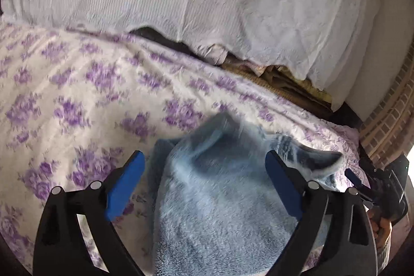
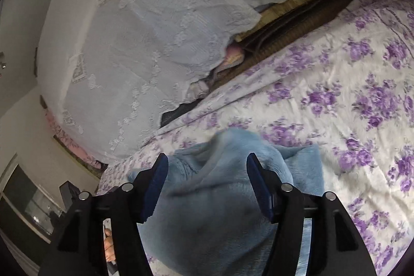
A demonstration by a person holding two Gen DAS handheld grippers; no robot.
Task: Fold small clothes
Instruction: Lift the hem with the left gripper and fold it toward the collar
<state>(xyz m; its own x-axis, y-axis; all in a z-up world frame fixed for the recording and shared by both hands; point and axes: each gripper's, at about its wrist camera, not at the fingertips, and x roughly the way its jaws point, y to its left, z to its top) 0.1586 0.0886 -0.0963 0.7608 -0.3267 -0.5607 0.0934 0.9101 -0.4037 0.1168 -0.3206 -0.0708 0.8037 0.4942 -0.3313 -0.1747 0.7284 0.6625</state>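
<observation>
Here, fluffy pale-blue garment (image 1: 220, 211) bunched (blurred) on floral bedspread (image 1: 77, 95), left gripper (image 1: 204, 172) and right gripper (image 2: 207, 172) both spread wide

Blue fleece garment (image 1: 220, 211) smeared by motion blur at its far edge, its near end cut off by the frame, stacked items (image 2: 284, 25) mostly hidden under the white lace cover (image 2: 145, 48), right gripper (image 1: 359, 185) partly cropped at the edge
</observation>
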